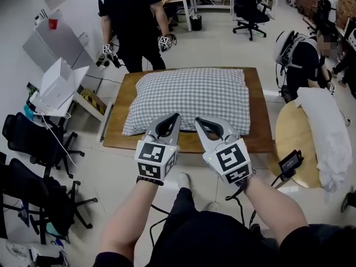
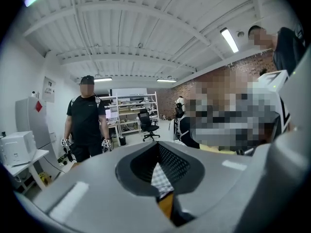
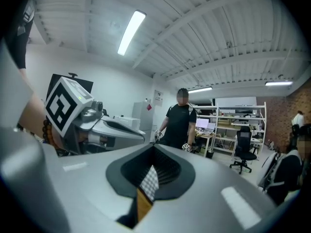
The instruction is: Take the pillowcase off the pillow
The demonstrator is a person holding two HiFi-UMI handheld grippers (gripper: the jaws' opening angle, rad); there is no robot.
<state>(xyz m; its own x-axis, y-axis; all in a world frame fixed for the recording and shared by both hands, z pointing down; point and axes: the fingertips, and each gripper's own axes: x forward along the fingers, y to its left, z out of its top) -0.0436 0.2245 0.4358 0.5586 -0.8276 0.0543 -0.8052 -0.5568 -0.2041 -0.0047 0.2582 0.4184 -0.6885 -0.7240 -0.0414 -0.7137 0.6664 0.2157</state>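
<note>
A pillow in a grey-and-white checked pillowcase (image 1: pixel 192 96) lies flat on the wooden table (image 1: pixel 258 129). My left gripper (image 1: pixel 177 116) and right gripper (image 1: pixel 197 120) hang side by side over the pillow's near edge, tips pointing at it. Both are shut, with nothing between the jaws. In the left gripper view, the left gripper (image 2: pixel 158 143) has its jaws closed tip to tip; a sliver of checked pillowcase (image 2: pixel 160 178) and table wood (image 2: pixel 166 204) shows through the gap below. The right gripper (image 3: pixel 154 147) looks the same, with checked pillowcase (image 3: pixel 149 181) beneath it.
A person in black (image 1: pixel 133 15) stands at the table's far side, holding grippers. Another person (image 1: pixel 303 60) is at the right, by a round table (image 1: pixel 292 132) bearing a white pillow (image 1: pixel 327 132). Office chairs (image 1: pixel 30 143) and a white box (image 1: pixel 58 85) stand at the left.
</note>
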